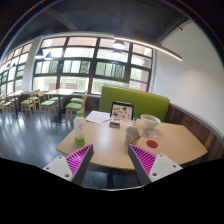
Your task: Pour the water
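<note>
A clear plastic bottle [79, 130] stands on the left part of a round wooden table [115, 145], beyond my left finger. A clear stemmed glass cup [149, 125] stands on the right part of the table, beyond my right finger. My gripper [112, 160] is open, its two fingers with magenta pads [80, 155] held wide apart above the table's near edge. Nothing is between the fingers. The gripper is well short of both the bottle and the cup.
A framed picture or tablet [121, 111] stands at the table's far side with papers [98, 117] and a small dark object [132, 132] near it. A green bench back [135, 101] is behind. Tables and chairs [45, 101] stand by large windows at left.
</note>
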The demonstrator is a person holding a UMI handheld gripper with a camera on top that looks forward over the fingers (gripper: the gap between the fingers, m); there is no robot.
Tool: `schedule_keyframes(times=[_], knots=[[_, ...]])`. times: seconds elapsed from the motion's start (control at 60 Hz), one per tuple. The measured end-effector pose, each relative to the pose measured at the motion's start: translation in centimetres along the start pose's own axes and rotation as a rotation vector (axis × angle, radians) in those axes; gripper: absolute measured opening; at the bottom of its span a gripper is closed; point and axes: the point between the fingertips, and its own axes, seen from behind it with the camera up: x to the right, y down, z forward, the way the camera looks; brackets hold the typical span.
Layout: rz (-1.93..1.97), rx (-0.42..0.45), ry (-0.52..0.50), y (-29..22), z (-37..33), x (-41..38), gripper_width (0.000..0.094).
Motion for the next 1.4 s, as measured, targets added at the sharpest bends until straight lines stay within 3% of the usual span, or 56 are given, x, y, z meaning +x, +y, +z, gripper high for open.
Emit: schedule_keyframes(times=[0.267,0.45,0.667,0.833,0.883,0.917,0.933,1.033,1.083,1.2,1.217,1.4], knots=[[0.057,-0.045,-0.134,3.2,3.6,-7.0,0.0811],[0.086,-0.092,-0.24,5.9,11.1,-15.2,0.0806],[0.107,-0.052,-0.098,4.0,21.5,-16.8,0.0808],[0.109,-0.084,-0.083,3.5,27.8,-18.5,0.0792],[0.089,-0.084,-0.072,3.1,27.9,-19.1,0.0694],[0.066,-0.077,-0.035,2.9,28.4,-18.5,0.0404],[0.066,-0.076,-0.033,2.9,28.6,-18.6,0.0369],[0.019,-0.039,-0.007,2.6,29.4,-18.2,0.0341],[-0.01,-0.022,-0.029,2.5,29.9,-17.9,0.0304],[-0.013,-0.015,-0.062,2.5,30.1,-18.1,0.0311],[-0.013,-0.015,-0.072,2.4,30.1,-18.2,0.0251],[0.069,-0.025,-0.079,2.1,31.3,-16.1,0.0251]])
